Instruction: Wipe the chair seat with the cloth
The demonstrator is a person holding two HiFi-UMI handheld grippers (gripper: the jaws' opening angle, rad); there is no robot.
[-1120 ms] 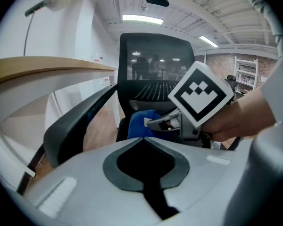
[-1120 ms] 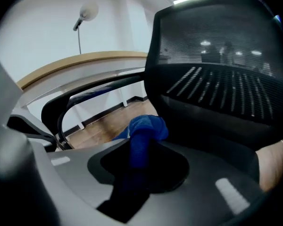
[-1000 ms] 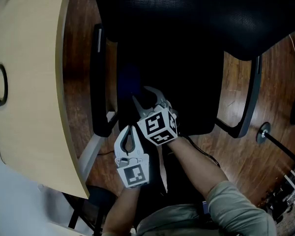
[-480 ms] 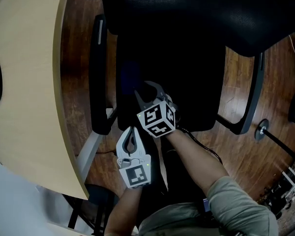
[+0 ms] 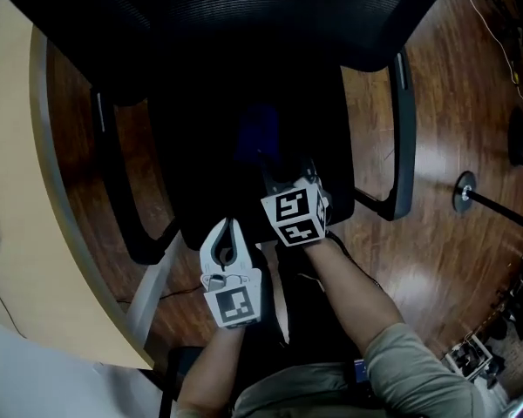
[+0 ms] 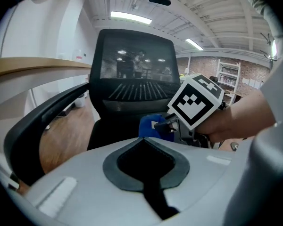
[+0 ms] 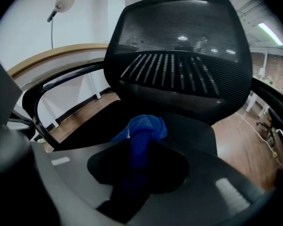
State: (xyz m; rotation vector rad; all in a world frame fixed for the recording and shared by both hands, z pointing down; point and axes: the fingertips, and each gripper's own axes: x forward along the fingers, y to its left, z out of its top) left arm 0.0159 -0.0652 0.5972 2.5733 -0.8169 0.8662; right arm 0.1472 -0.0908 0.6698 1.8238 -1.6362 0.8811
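Blue cloth (image 7: 142,128) pinched in my right gripper (image 5: 268,165), low over the seat (image 5: 200,146) near its front edge.
Wiping looks under way, I judge. My left gripper (image 5: 230,226) is closed on nothing at the front edge. Next I'd press the cloth flat and sweep toward the seat's back.

Your left light-grey two-jaw gripper (image 5: 229,226): jaws together, nothing between, held low, just beside right one. Your right grey marker-cubed gripper (image 5: 272,171): reached further forward, jaws clamped on crumpled blue cloth (image 7: 144,126). Bare right forearm (image 5: 353,290) angled inward, left forearm (image 5: 211,364) straight.
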